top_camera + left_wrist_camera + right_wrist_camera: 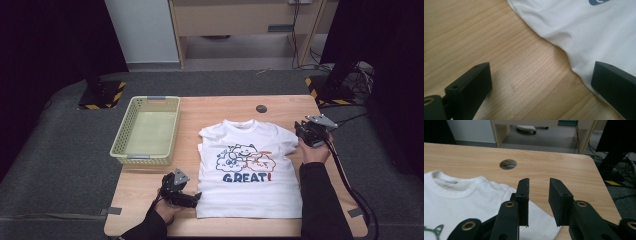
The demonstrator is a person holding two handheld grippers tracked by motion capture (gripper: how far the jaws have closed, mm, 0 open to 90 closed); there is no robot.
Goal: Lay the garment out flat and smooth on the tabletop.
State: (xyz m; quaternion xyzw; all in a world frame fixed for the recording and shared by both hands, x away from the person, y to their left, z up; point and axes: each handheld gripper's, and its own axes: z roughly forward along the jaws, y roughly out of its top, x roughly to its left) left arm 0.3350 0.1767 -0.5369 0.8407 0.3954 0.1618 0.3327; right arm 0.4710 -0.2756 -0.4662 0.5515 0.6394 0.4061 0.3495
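I see a white T-shirt lying flat on the wooden table, front side up. It is spread out, with the neck toward the far edge and the bottom hem near my edge. Both short sleeves stick out to the sides. On the chest there are little cartoon animals drawn in blue, green and orange, and under them the blue word "GREAT!". The cloth has a few soft wrinkles. The bottom left corner of the shirt lies a bit wavy on the wood.
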